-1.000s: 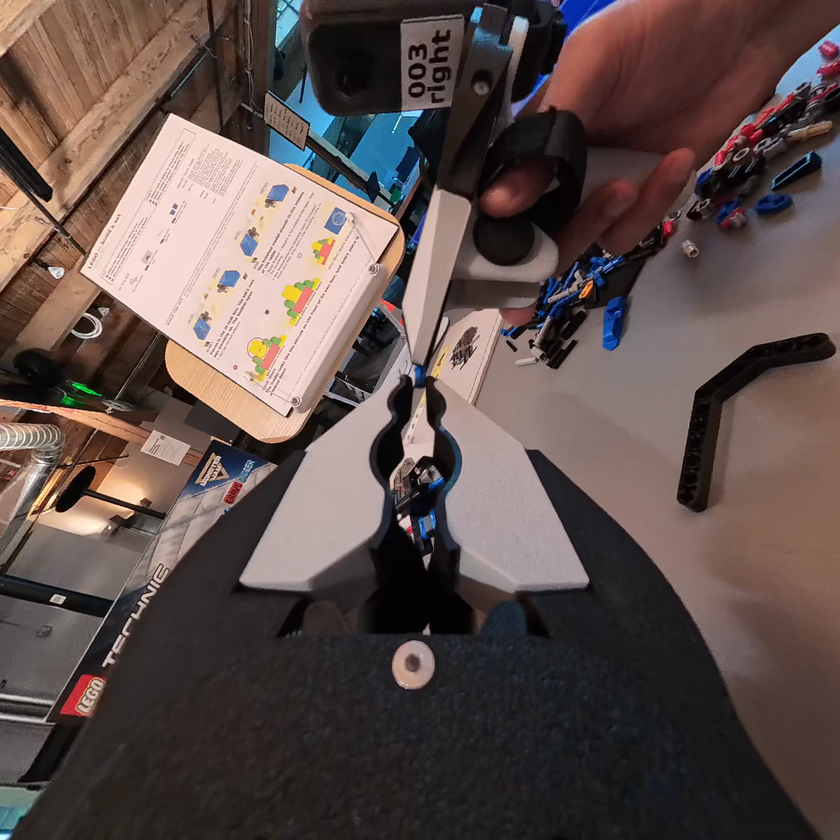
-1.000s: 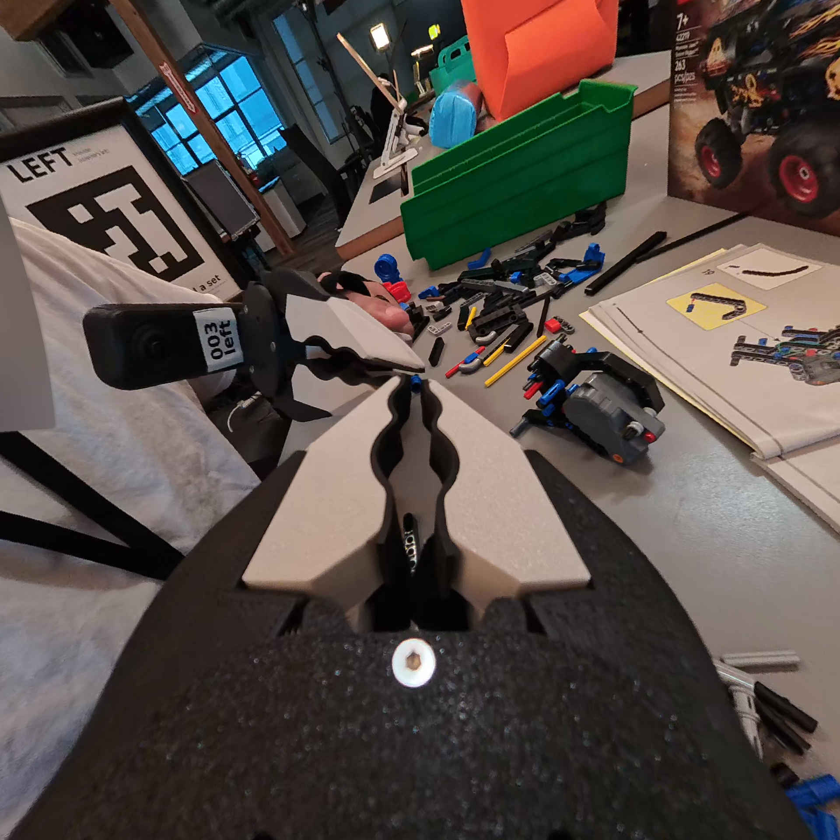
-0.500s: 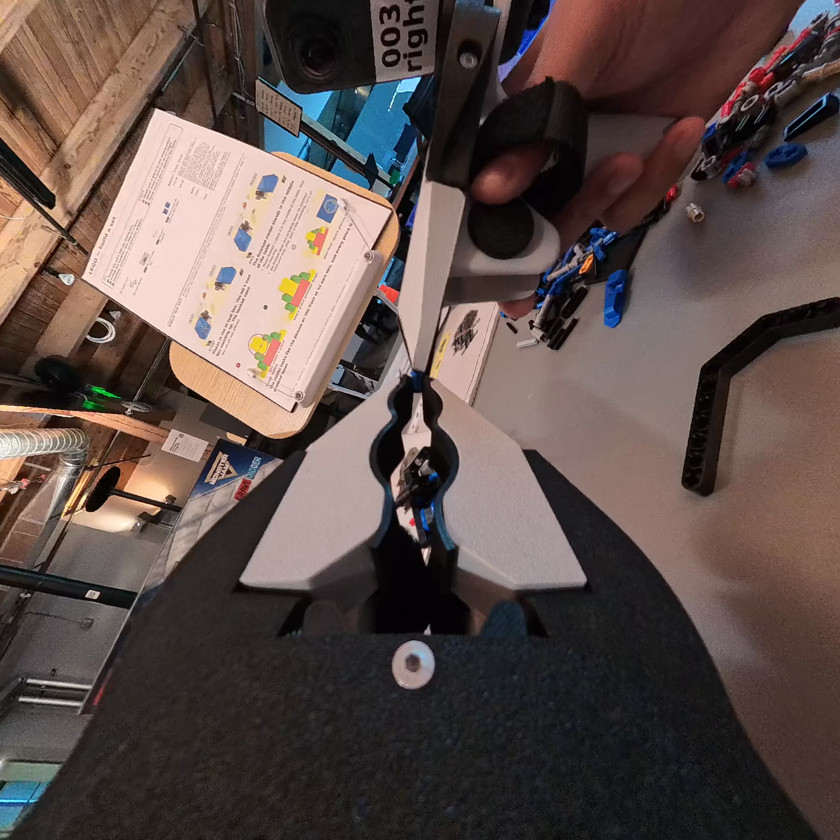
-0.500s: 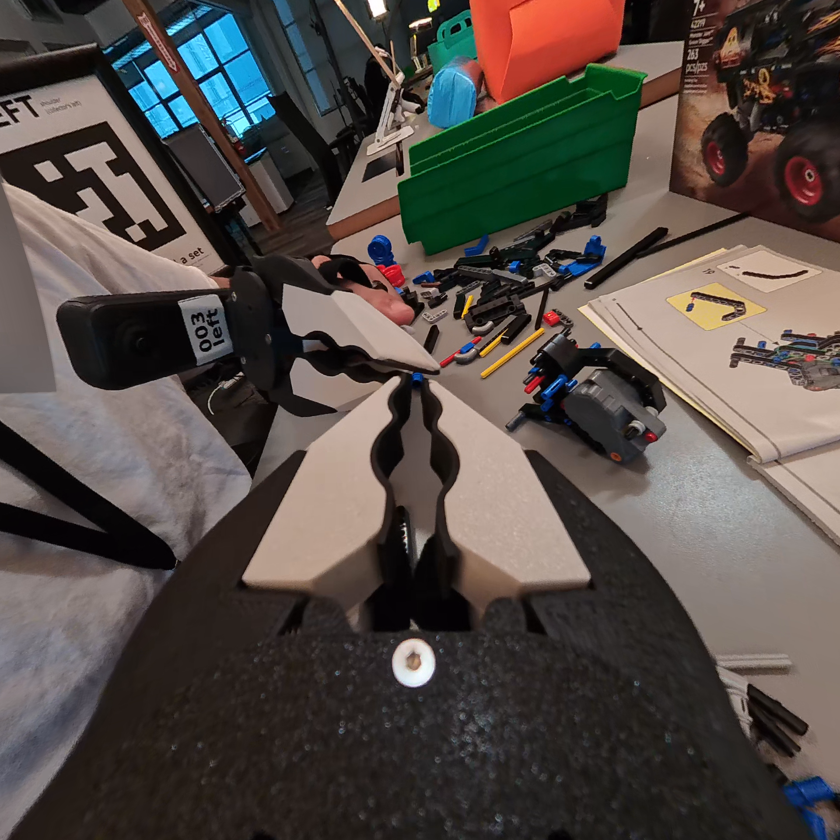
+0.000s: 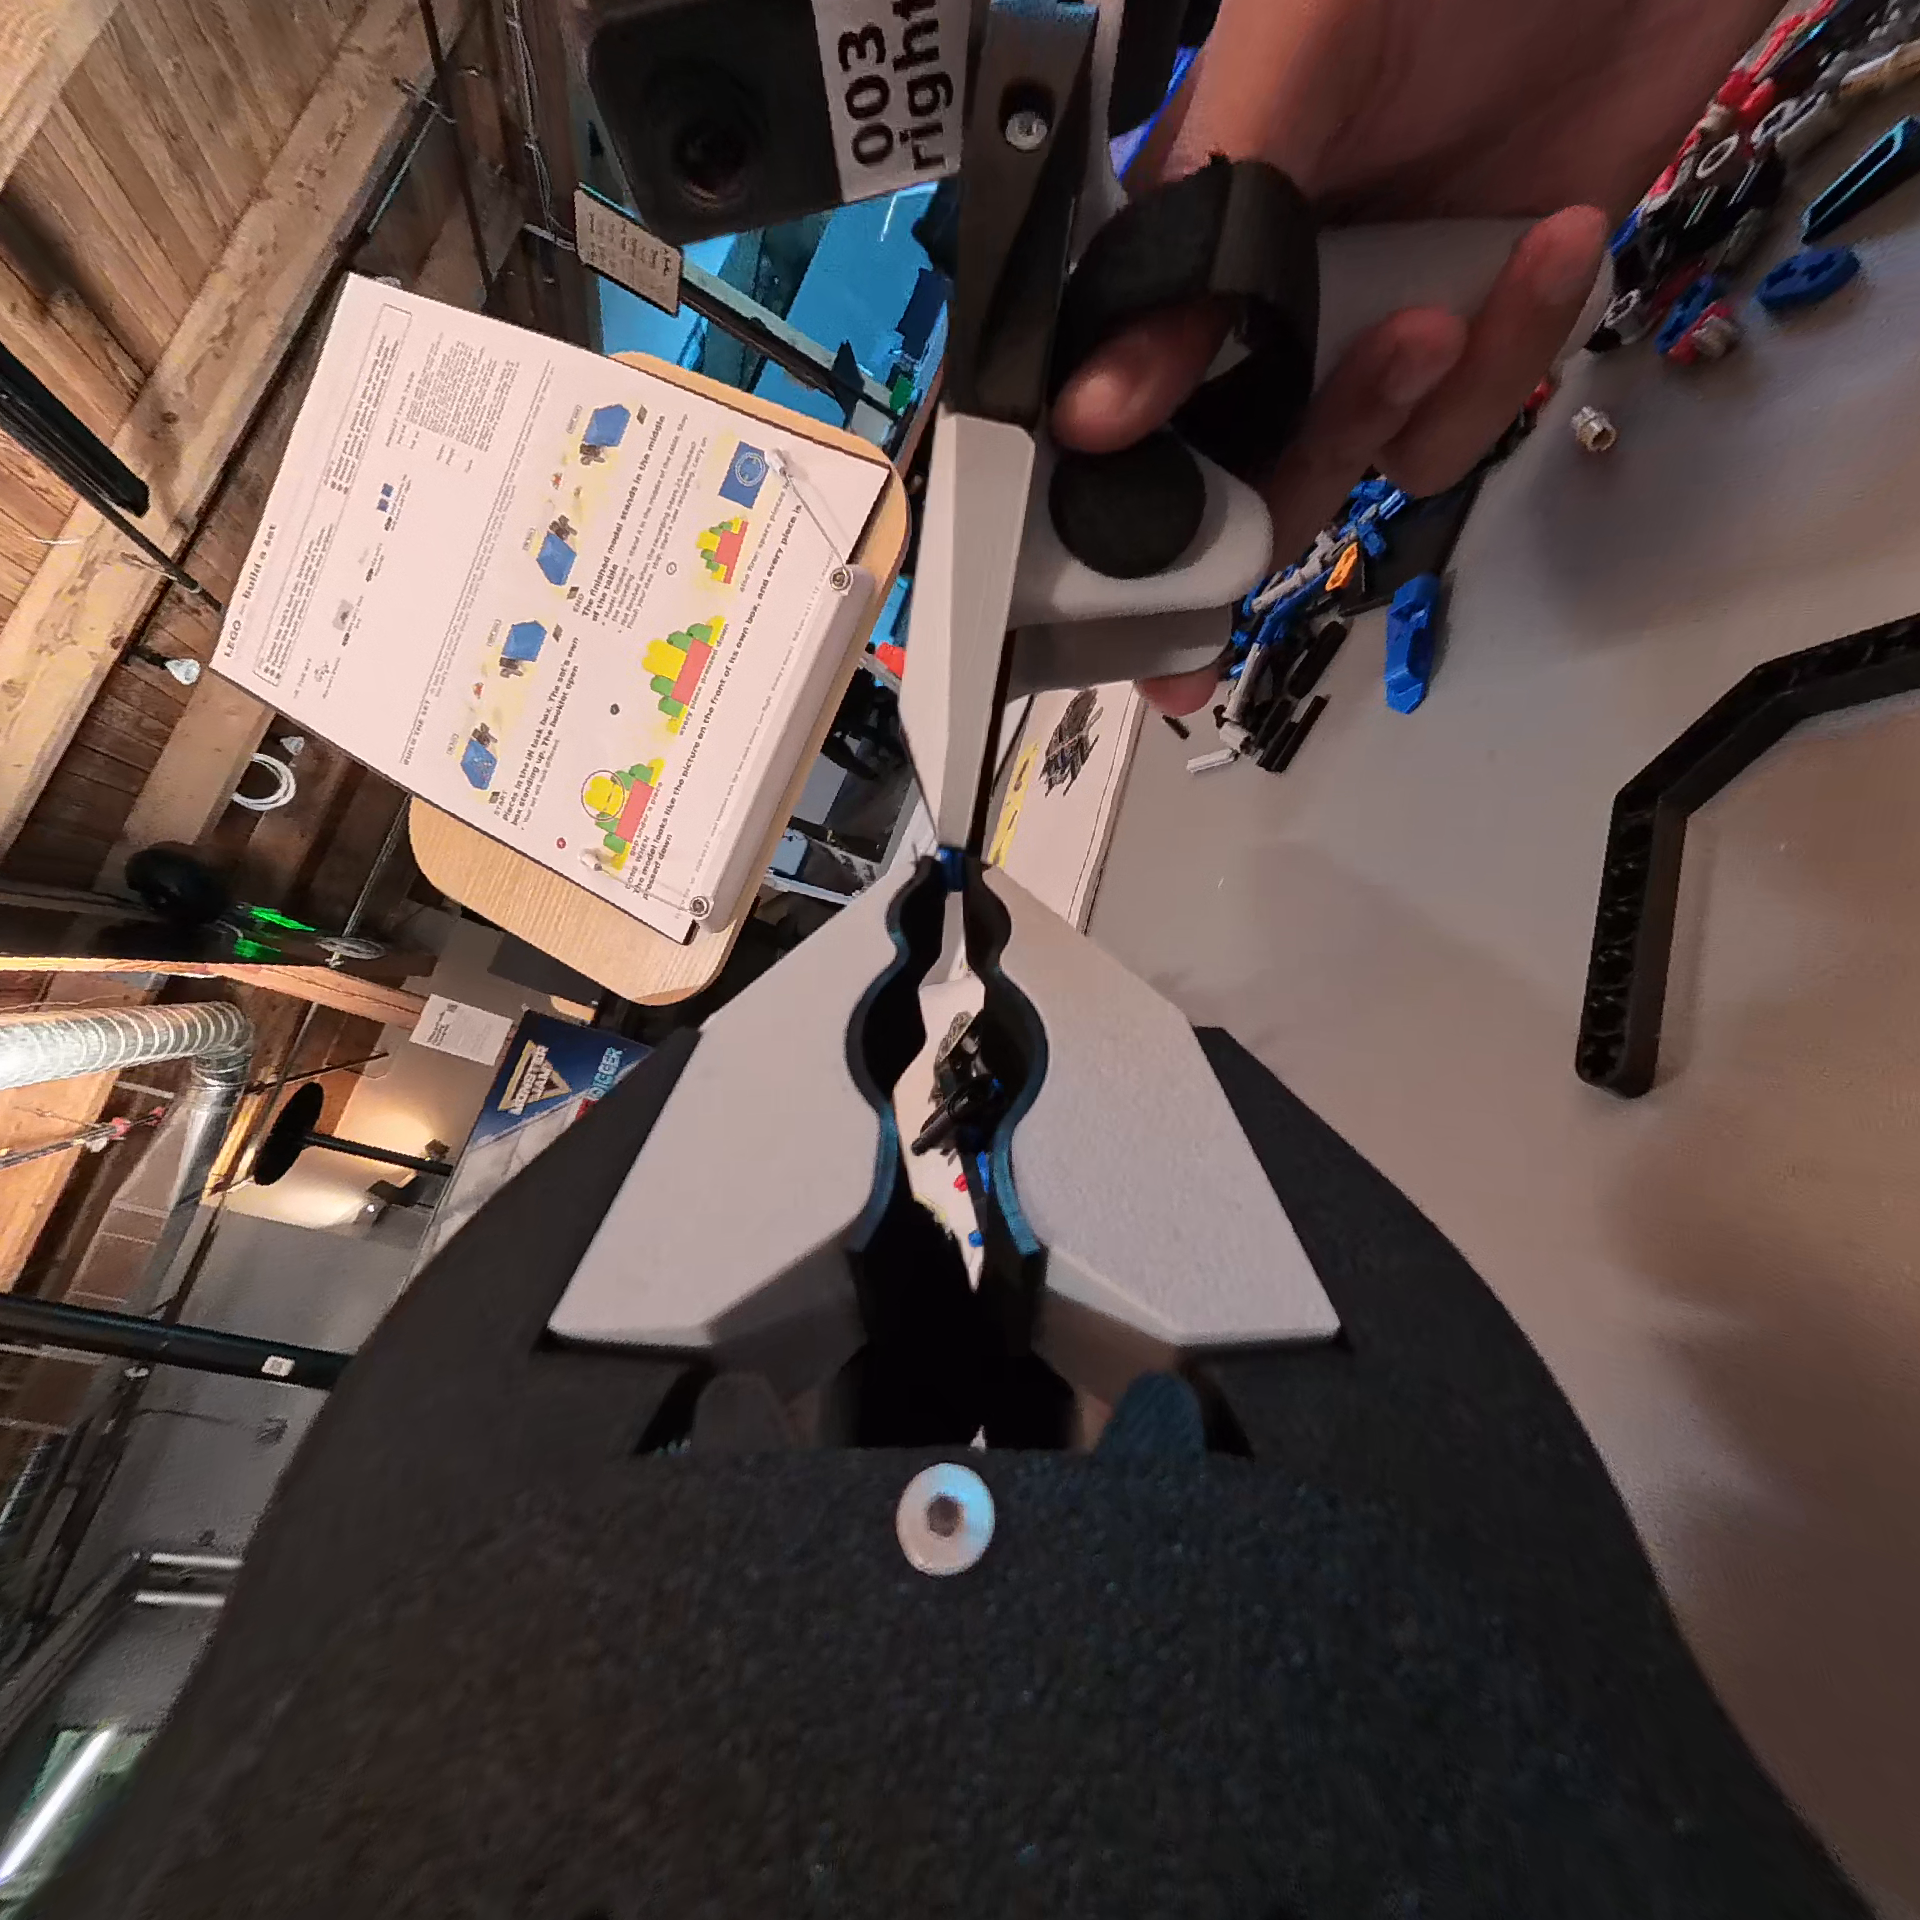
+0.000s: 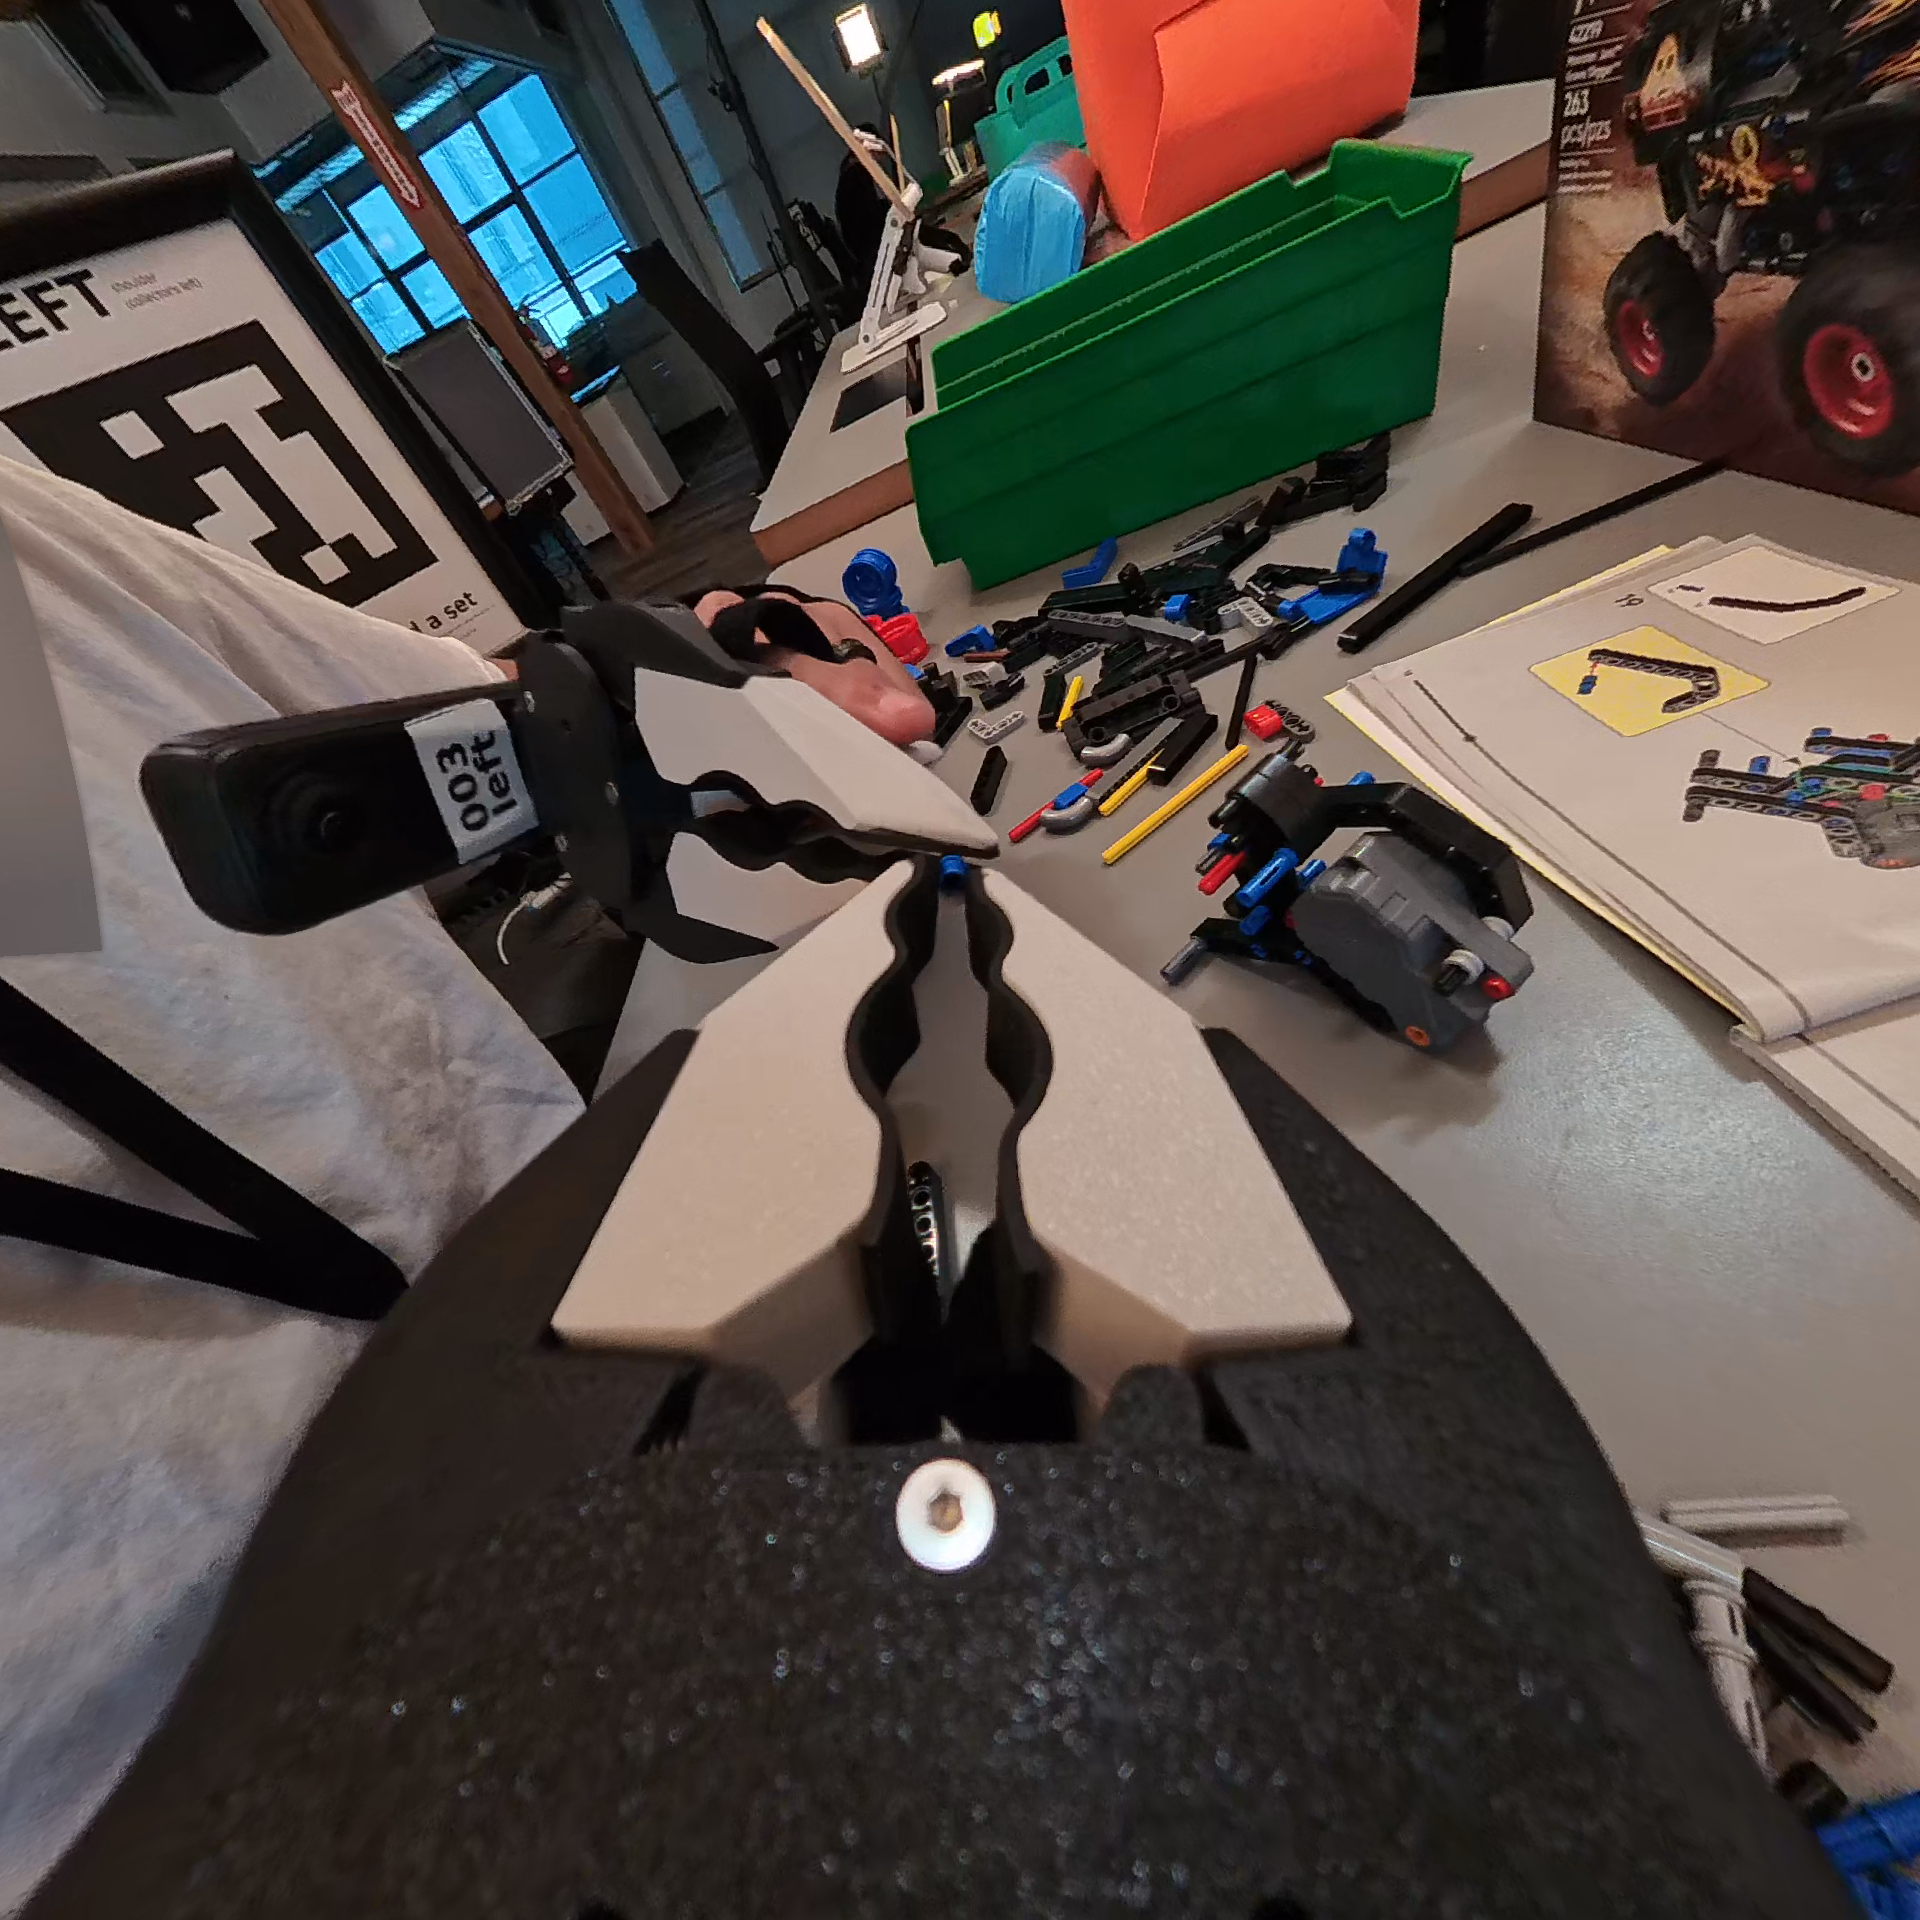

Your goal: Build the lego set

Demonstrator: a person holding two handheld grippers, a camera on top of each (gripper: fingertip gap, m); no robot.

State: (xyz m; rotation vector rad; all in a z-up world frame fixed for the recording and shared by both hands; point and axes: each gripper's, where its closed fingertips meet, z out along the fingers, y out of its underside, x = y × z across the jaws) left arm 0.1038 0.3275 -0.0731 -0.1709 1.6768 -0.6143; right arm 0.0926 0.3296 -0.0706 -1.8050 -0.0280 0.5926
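My left gripper (image 5: pixel 951 868) and my right gripper (image 6: pixel 948 875) meet tip to tip above the grey table (image 5: pixel 1351 1039). A small blue pin (image 6: pixel 952 869) sits between the two pairs of tips; it also shows in the left wrist view (image 5: pixel 943 856). Both grippers look shut on it. The right gripper (image 5: pixel 951 831) shows edge-on in the left wrist view, and the left gripper (image 6: pixel 982 844) comes in from the left in the right wrist view. A black angled beam (image 5: pixel 1662 831) lies on the table. The part-built model (image 6: pixel 1382 914), grey, black and blue, lies right of the tips.
A pile of loose parts (image 6: pixel 1143 665) lies in front of a green bin (image 6: pixel 1174 353). An open instruction booklet (image 6: pixel 1714 748) and the set's box (image 6: pixel 1745 208) are at the right. A clipboard with a sheet (image 5: pixel 561 613) stands beyond the table. A person's white shirt (image 6: pixel 260 1143) is at the left. My two grippers' fingertips are within a few centimetres of each other.
Both grippers stay tip to tip on the blue pin. The pair has shifted slightly, so the black beam and the loose parts sit farther right in the left wrist view.
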